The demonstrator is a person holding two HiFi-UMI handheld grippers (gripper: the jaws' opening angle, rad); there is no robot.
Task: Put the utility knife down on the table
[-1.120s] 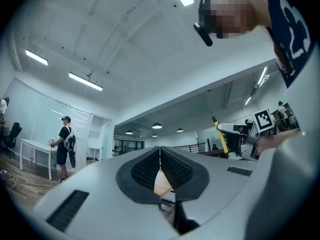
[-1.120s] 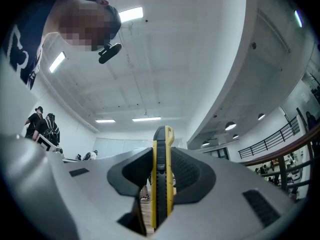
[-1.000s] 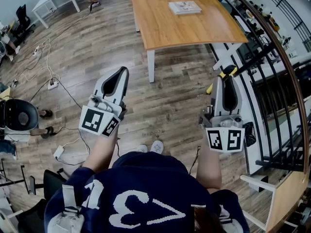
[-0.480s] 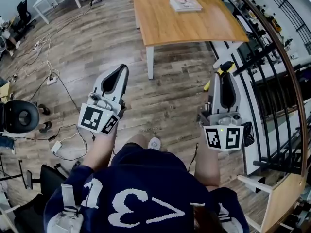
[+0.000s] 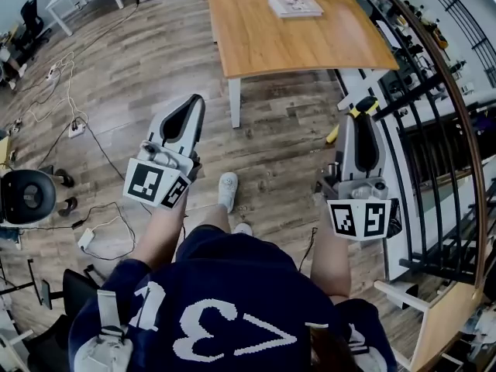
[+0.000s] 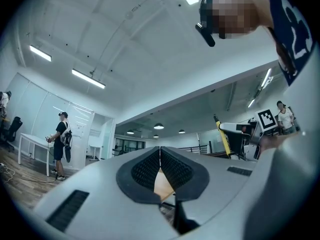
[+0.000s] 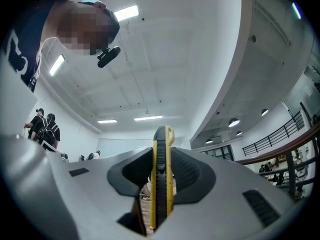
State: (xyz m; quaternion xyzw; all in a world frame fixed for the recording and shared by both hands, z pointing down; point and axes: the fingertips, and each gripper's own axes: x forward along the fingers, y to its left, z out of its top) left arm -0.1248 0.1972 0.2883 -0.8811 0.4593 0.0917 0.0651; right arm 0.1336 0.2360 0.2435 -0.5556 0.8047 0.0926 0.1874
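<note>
I am carrying the utility knife [image 7: 161, 179] to the table [image 5: 294, 45], so the putting-down part has not begun. The knife is not over the table. It is up in the air over the wooden floor [image 5: 271, 161], a little way short of the table's near right corner.

My right gripper [image 5: 362, 108] has the knife. Its jaws are open only as wide as the knife is thick, and the two black pads press on the knife's flat sides. The knife stands on edge between them, yellow and black, and its end sticks out past the tips, pointing toward the table. I think the hold is good, because the pads have a lot of the knife between them.

My left gripper [image 5: 194, 103] has nothing in it. Its jaws are closed, with the tips touching. Low down between the pads there is a small gap, and something tan shows through it, maybe the table. This gripper is short of the table's near edge too, close to the table leg [image 5: 235, 103].

Next I think I need to step closer and bring the right gripper over a bare part of the table. A booklet [image 5: 294, 6] lies at the far end of the table, well away from the near edge, so the near end looks like a good spot. Then I should go down slowly until the knife rests on the wood, and open the jaws wide enough to let it go.
</note>
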